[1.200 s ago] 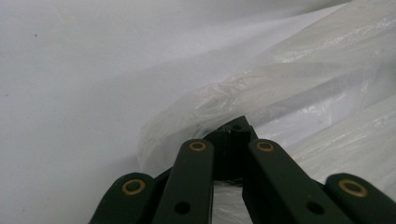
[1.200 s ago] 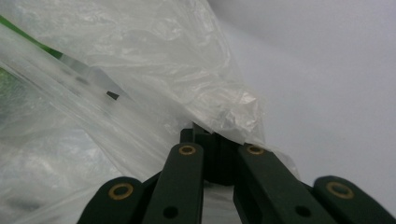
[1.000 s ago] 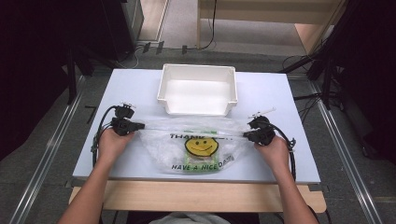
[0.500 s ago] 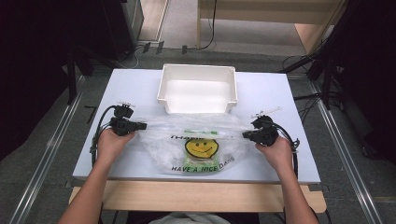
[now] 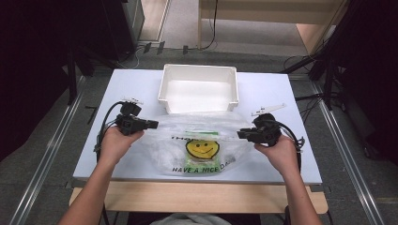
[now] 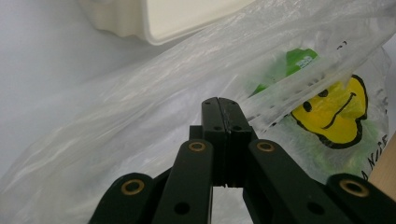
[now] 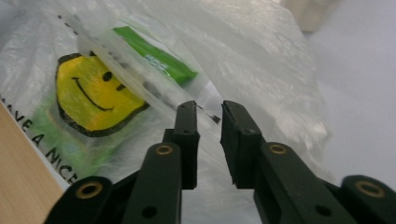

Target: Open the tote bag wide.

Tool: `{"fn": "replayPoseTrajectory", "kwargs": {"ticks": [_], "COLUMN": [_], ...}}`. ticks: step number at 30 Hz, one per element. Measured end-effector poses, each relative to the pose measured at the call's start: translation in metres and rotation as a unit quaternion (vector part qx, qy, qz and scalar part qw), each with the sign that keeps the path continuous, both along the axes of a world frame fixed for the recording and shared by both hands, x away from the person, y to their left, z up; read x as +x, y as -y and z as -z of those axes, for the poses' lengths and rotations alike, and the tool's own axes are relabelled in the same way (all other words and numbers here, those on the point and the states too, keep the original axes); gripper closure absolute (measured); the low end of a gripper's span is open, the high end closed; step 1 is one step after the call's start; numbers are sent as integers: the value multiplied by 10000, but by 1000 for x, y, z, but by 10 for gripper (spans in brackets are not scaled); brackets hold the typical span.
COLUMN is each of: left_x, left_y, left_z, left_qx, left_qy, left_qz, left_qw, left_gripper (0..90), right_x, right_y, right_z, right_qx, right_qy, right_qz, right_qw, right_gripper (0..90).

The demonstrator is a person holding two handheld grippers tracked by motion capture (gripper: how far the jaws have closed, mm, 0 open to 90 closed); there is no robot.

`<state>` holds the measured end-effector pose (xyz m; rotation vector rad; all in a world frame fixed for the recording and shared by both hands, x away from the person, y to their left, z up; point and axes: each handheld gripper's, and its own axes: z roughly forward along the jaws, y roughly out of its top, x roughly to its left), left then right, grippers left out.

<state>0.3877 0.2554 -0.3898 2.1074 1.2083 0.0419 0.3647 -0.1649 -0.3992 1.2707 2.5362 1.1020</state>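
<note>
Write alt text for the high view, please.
A person stretches a clear plastic bag printed with a yellow smiley between two black claws, left claw and right claw, above a pale table. An empty white bin sits just beyond.

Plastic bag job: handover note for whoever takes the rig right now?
Left tool: shut on the plastic bag, pinching its handle strip.
Right tool: jaws have just been opening; a gap shows between them and they no longer press the film.
The bag lies on the table in front of the white bin, smiley print up, a green packet inside.
Done: bag spread between both hands.
Left: probably regrip on the right, then move the bag toward the bin; that goal is a guess.
</note>
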Motion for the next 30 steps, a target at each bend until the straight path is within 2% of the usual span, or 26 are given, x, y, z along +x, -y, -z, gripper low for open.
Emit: {"fn": "replayPoseTrajectory", "kwargs": {"ticks": [3, 6, 13, 15, 21, 23, 30], "left_x": [5, 10, 20, 23, 24, 23, 16], "left_y": [13, 26, 42, 43, 44, 45, 47], "left_z": [2, 4, 14, 18, 31, 36, 44], "left_qx": [35, 92, 139, 149, 190, 180, 207], "left_qy": [-76, -138, -225, -265, -373, -419, -490], "left_qz": [92, 201, 294, 288, 287, 317, 464], "left_qw": [9999, 9997, 9992, 9991, 9987, 9985, 9975], "left_gripper": [900, 900, 900, 900, 900, 900, 900], "right_x": [4, 14, 48, 57, 74, 76, 81], "right_y": [-10, -24, -55, -61, -71, -73, -79], "right_z": [-4, -8, -8, -3, 19, 26, 43], "right_qx": [-8, -40, -51, -17, -137, -199, -302], "right_qy": [63, 119, 305, 269, 99, -31, -164], "right_qz": [-96, -170, -341, -339, -329, -315, -322], "right_qw": [9999, 9998, 9989, 9991, 9993, 9993, 9989], "right_gripper": [900, 900, 900, 900, 900, 900, 900]}}
